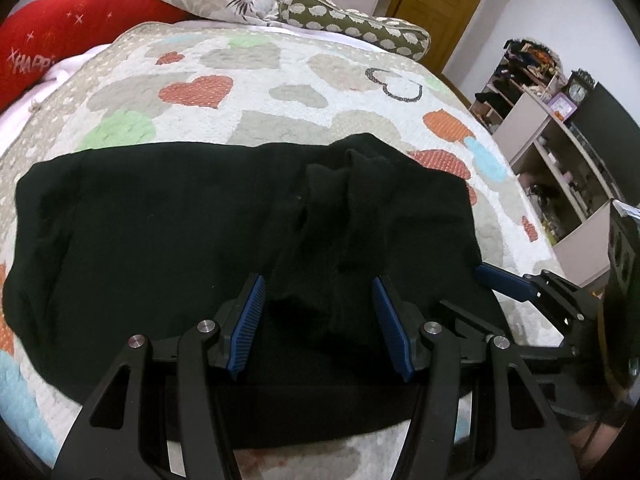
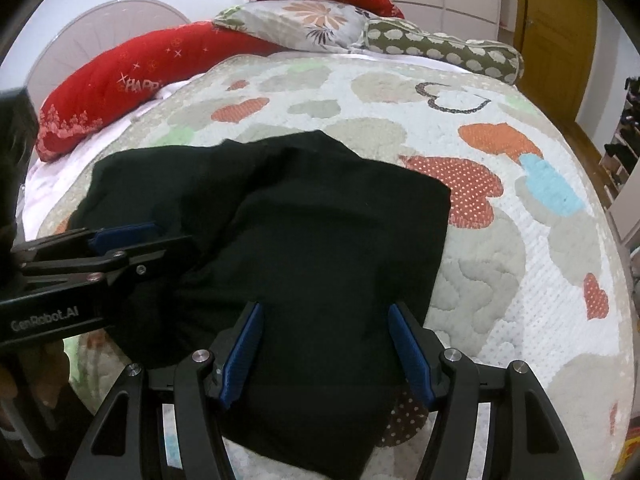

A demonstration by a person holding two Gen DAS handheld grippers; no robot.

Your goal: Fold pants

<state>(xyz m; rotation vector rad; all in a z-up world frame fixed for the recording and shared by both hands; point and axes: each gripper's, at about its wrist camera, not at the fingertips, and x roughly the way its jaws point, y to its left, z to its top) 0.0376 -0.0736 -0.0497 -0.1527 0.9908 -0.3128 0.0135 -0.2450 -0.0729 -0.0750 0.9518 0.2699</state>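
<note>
Black pants point(image 1: 168, 232) lie across the heart-patterned quilt point(image 1: 248, 92), with a bunched ridge of cloth running toward my left gripper point(image 1: 320, 304). The left gripper is open, its blue pads either side of that ridge just above the cloth. In the right wrist view the pants point(image 2: 320, 220) lie flat with a folded layer on top. My right gripper point(image 2: 326, 332) is open over the pants' near right part. The right gripper also shows at the right in the left wrist view point(image 1: 504, 280); the left gripper shows at the left in the right wrist view point(image 2: 124, 234).
Red pillows point(image 2: 132, 76), a floral pillow point(image 2: 304, 20) and a spotted bolster point(image 2: 444, 50) lie at the bed's far end. Open shelves point(image 1: 552, 132) with a clock stand to the right of the bed. A wooden door point(image 1: 440, 4) is behind.
</note>
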